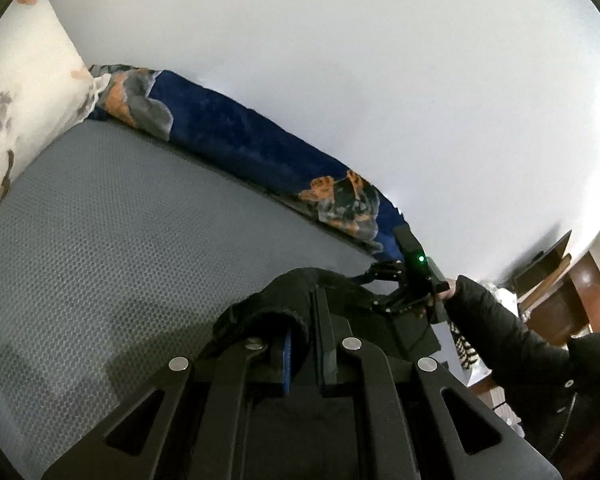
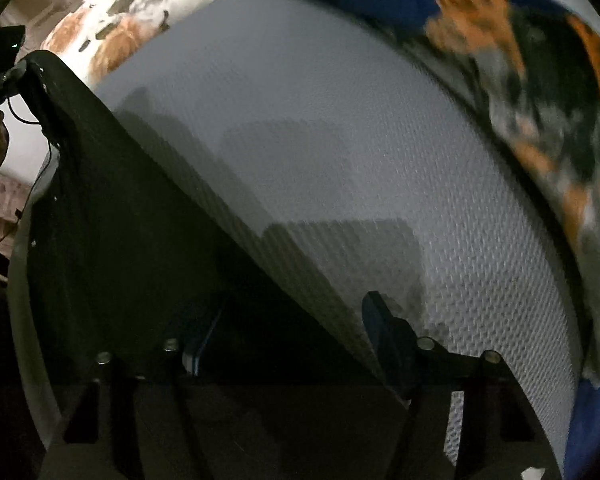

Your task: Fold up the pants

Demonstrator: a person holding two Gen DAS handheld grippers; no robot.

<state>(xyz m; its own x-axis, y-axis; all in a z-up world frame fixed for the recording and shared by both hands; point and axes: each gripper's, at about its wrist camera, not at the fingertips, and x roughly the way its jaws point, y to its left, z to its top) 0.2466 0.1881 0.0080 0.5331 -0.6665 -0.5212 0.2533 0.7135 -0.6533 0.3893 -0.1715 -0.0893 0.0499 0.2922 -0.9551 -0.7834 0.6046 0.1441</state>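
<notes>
We see the black pants (image 1: pixel 284 292) bunched at the tip of the left gripper (image 1: pixel 300 344); its jaws are pinched tight on a thick hem of the cloth, lifted off the grey honeycomb-textured mattress (image 1: pixel 112 216). From there the fabric runs away to the right, toward the right gripper (image 1: pixel 396 292), which a hand in a dark sleeve (image 1: pixel 512 336) carries; a green light glows on that tool.

In the right wrist view the pants (image 2: pixel 132 240) hang as a taut dark sheet across the left half of the picture, up to the left gripper (image 2: pixel 4 76) at the far upper left. The right gripper (image 2: pixel 296 332) stands partly spread, one finger (image 2: pixel 384 332) over bare mattress (image 2: pixel 340 120), the other lost against the dark cloth. Whether its pads press the fabric we cannot tell.

Along the far edge lie a blue blanket with orange and grey pattern (image 1: pixel 236 132) and a cream floral pillow (image 1: pixel 24 92).

No brand, label or legible writing shows in either view.
</notes>
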